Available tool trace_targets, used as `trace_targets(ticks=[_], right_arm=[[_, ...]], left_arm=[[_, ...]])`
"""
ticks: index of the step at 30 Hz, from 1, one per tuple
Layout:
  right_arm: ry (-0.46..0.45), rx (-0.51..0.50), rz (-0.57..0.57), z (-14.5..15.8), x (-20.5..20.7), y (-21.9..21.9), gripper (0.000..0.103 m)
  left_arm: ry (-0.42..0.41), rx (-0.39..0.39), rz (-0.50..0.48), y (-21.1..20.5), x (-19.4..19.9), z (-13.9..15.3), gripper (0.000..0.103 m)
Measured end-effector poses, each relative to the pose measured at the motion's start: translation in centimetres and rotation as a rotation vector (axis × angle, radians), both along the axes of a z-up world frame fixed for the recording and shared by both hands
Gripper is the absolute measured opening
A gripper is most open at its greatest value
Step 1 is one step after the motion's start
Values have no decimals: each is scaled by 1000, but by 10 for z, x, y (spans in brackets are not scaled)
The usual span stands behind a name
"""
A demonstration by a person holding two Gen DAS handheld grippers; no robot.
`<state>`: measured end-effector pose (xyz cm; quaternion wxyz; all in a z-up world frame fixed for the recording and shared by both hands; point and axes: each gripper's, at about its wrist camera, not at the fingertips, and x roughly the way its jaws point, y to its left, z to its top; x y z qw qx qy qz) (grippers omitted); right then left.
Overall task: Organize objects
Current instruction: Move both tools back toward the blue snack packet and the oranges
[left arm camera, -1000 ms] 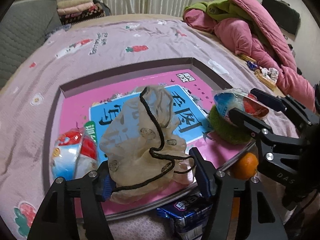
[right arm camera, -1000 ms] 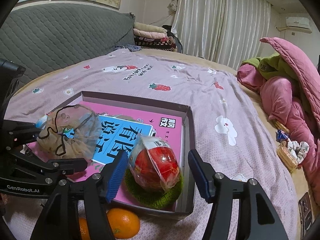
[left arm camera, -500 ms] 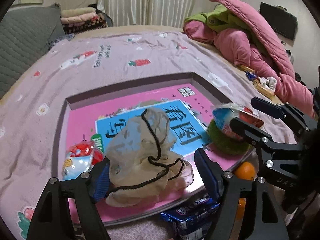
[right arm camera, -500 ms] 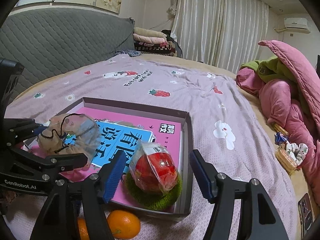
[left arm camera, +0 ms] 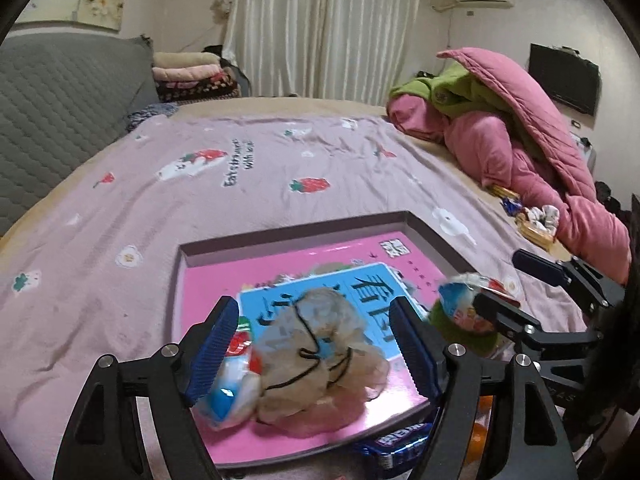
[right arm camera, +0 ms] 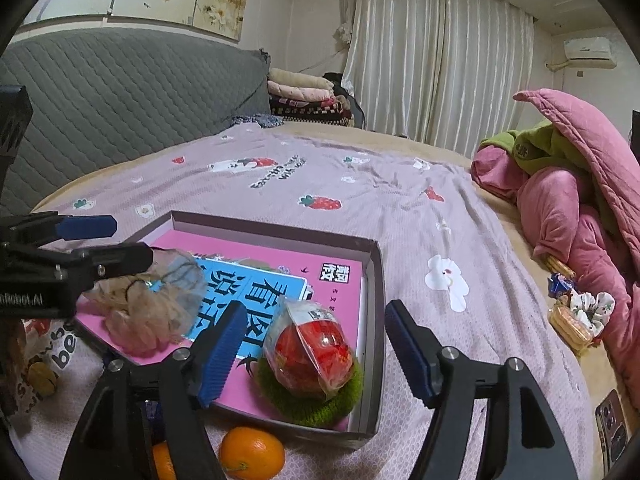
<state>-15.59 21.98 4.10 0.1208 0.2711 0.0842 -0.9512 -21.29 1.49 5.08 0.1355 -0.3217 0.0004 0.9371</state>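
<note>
A shallow grey box (right arm camera: pixel 372 292) lies on the bed with a pink and blue book (right arm camera: pixel 260 292) inside it. On the book lie a beige mesh drawstring pouch (left arm camera: pixel 316 356), a wrapped red apple (right arm camera: pixel 316 348) on a green knitted coaster (right arm camera: pixel 304 404), and a wrapped red and blue snack (left arm camera: pixel 228 392). My left gripper (left arm camera: pixel 316 352) is open above the pouch, holding nothing. My right gripper (right arm camera: pixel 316 356) is open with its fingers either side of the apple, above it.
Two oranges (right arm camera: pixel 252 454) and a blue snack packet (left arm camera: pixel 396 444) lie on the sheet at the box's near edge. A pink and green quilt (right arm camera: pixel 572 200) is heaped at the right, with small snacks (right arm camera: pixel 572 316) and a phone (right arm camera: pixel 612 428) beside it. A grey headboard (right arm camera: pixel 120 108) stands at the left.
Both grippers have risen and pulled back from the box, still open. The left fingers no longer flank the pouch, which has stayed on the book.
</note>
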Motion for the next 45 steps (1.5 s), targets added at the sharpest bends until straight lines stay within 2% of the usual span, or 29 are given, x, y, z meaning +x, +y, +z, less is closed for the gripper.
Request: trace_targets(ticks=[5, 14, 21, 29, 35, 45], right_arm=[[27, -3, 5, 5, 4, -1, 71], [118, -28, 39, 25, 24, -3, 72], [153, -27, 45, 32, 35, -1, 73], [171, -33, 40, 34, 46, 2, 73], [156, -36, 23, 30, 52, 8, 73], [129, -40, 24, 24, 58, 12, 73]], left_arm=[[8, 8, 3, -5, 2, 6, 79], [74, 5, -2, -8, 25, 23, 79], [82, 10, -1, -18, 40, 26, 79], [48, 10, -20, -17, 52, 17, 79], [-4, 16, -41, -10, 58, 6, 79], [-43, 4, -80, 1, 67, -7, 79]])
